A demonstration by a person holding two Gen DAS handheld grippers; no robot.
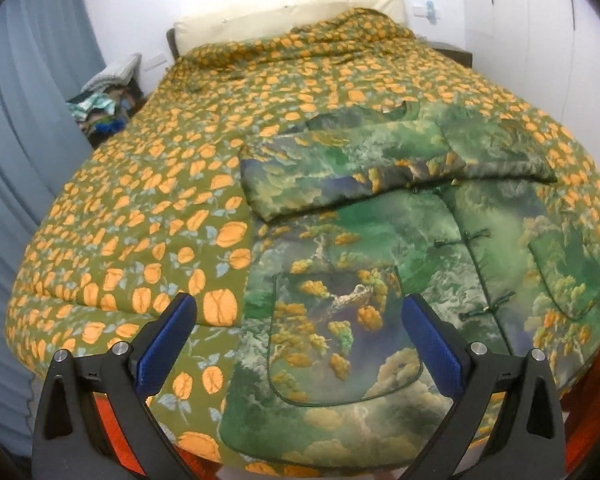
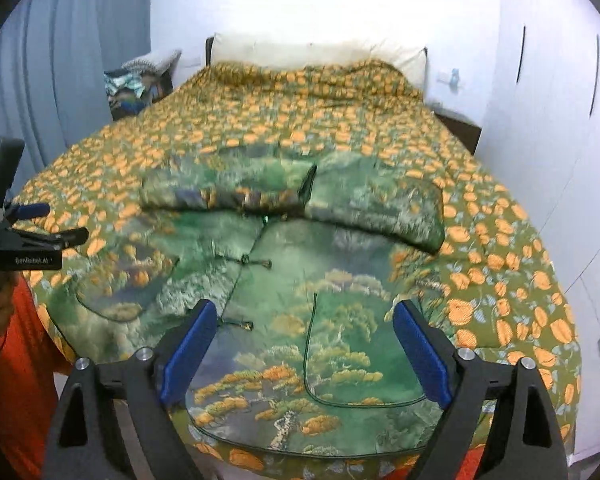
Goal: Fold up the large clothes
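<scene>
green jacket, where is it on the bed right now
The green jacket lies flat on the orange-patterned quilt at the bed's near end, both sleeves folded across its chest, below the right gripper.

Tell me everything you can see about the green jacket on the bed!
The green jacket is padded and shiny-looking, printed with trees, clouds and orange clumps. It lies flat, front up, on the orange-flowered quilt. Both sleeves are folded across its chest. Knotted cord buttons run down its middle, and it has two rounded pockets. Neither gripper touches it.
</scene>
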